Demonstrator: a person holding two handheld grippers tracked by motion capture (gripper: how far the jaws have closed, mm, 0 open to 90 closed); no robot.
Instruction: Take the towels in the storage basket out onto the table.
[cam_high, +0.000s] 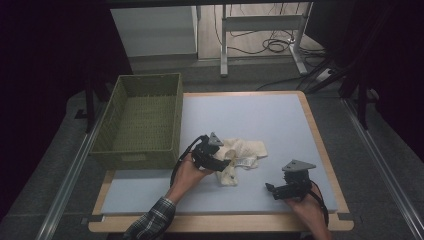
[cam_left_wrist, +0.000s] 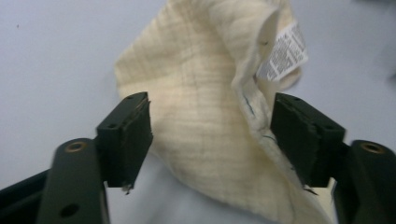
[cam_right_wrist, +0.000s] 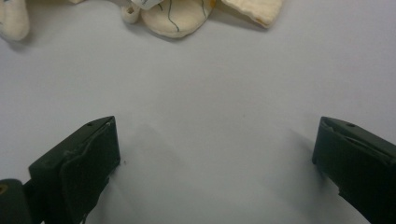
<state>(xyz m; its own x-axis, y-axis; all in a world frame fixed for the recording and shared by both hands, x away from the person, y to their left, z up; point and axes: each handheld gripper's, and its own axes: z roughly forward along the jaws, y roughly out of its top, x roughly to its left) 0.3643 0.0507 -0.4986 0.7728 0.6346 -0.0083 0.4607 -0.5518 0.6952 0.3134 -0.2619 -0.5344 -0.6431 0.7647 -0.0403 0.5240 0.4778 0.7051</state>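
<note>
The jaws of the left gripper (cam_left_wrist: 212, 135) stand apart with a fold of the cream cloth (cam_left_wrist: 205, 107) between them; the pads do not press on it yet, so nothing is grasped. The cloth, with its white care label (cam_left_wrist: 282, 53), lies crumpled on the near middle of the grey table top (cam_high: 280, 120), just right of the green woven basket (cam_high: 142, 117). The right gripper (cam_right_wrist: 215, 158) is also released, its jaws wide over bare table at the near right, well apart from the cloth. I judge the step is taking hold of the cloth; next the left jaws must close on the fold.
</note>
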